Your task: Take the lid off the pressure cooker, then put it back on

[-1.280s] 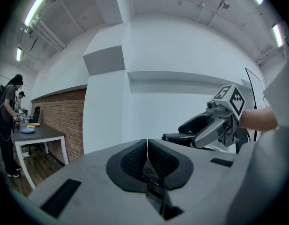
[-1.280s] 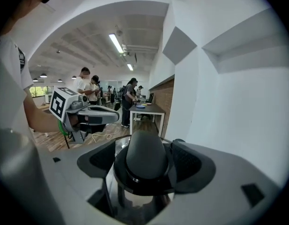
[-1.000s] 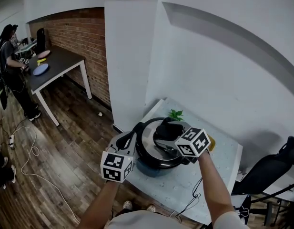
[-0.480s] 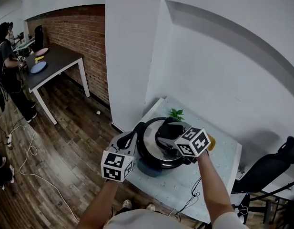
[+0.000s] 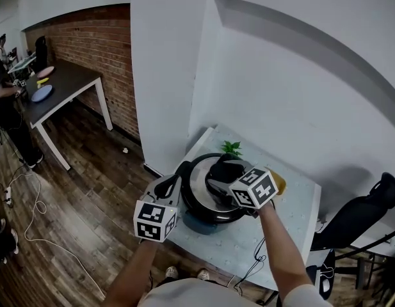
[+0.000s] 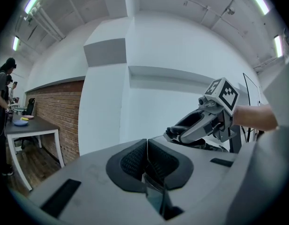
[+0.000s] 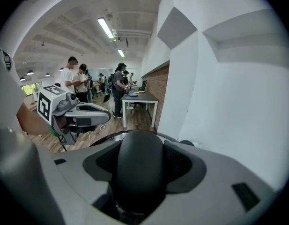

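Right claw (image 7: 139, 170): jaws apart, clamped on the lid handle (image 7: 138, 146), a rounded black grip. Pads press on both of its sides and it fills the gap.

Left claw (image 6: 146, 162): jaws almost together, pinching a thin dark glossy piece low between the pads. Head view puts the claw tips at the cooker's left rim, so it looks like the side handle (image 6: 156, 198). Can't confirm exactly which part.

Pressure cooker (image 5: 207, 217): sits on the pale speckled counter (image 5: 283, 226), near its left front edge and between the two claws. The lid (image 5: 196, 196) is shiny steel with the black handle on top, and it sits on the dark pot body. Whether it's locked, can't tell.

Counts:
- 1 cooker
- 1 lid
- 2 claws, each with a marker cube
- 1 small green plant (image 5: 232, 149), just behind the cooker
- 1 yellow item (image 5: 278, 183), just right of the cooker and mostly hidden by the right claw's cube

Background: one dark table (image 5: 53, 91) carrying plates, well apart at the far left, with people around it. One black chair (image 5: 360, 226) to the right of the counter.
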### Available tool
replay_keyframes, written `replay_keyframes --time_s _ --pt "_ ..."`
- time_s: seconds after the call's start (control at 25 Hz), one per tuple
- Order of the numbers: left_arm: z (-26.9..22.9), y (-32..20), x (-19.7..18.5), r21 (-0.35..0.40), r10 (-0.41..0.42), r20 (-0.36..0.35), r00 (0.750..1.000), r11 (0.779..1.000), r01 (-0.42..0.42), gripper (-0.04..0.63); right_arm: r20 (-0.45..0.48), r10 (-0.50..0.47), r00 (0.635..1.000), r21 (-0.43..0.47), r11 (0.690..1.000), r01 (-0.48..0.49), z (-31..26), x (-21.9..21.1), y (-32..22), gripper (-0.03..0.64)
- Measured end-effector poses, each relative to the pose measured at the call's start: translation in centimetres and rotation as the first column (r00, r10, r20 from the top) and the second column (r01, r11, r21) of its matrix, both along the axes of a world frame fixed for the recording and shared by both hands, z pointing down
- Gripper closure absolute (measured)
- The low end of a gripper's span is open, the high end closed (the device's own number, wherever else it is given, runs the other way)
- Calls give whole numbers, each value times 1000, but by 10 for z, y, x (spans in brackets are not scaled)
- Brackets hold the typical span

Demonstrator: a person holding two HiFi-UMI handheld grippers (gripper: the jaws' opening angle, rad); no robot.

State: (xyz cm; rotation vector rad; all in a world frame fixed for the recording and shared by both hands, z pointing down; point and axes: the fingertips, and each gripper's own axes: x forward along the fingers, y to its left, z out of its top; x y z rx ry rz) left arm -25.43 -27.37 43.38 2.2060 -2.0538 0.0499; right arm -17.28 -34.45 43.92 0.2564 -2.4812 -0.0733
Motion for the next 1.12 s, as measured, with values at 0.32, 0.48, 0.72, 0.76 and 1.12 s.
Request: replay_keyframes --time_s 0.32,0.48,0.72,0.76,1.12 --pt "4 -4 -5 -19 13 6 1000 1000 -12 578 5 188 982 2 982 -188 0 4 -7 342" --pt "6 -5 -4 -30 35 11 999 999 -35 578 8 264 965 3 965 -264 0 5 -10 342" --pt "6 -5 1 -35 81 21 996 996 -81 578 5 378 926 0 926 -378 0 9 -15 342" --pt "6 -5 2 -35 88 23 996 996 -87 578 4 390 921 0 921 -390 0 10 -15 341" --pt "2 -2 5 -23 133 24 991 991 -132 578 11 402 916 7 916 -402 -1 10 -16 341"
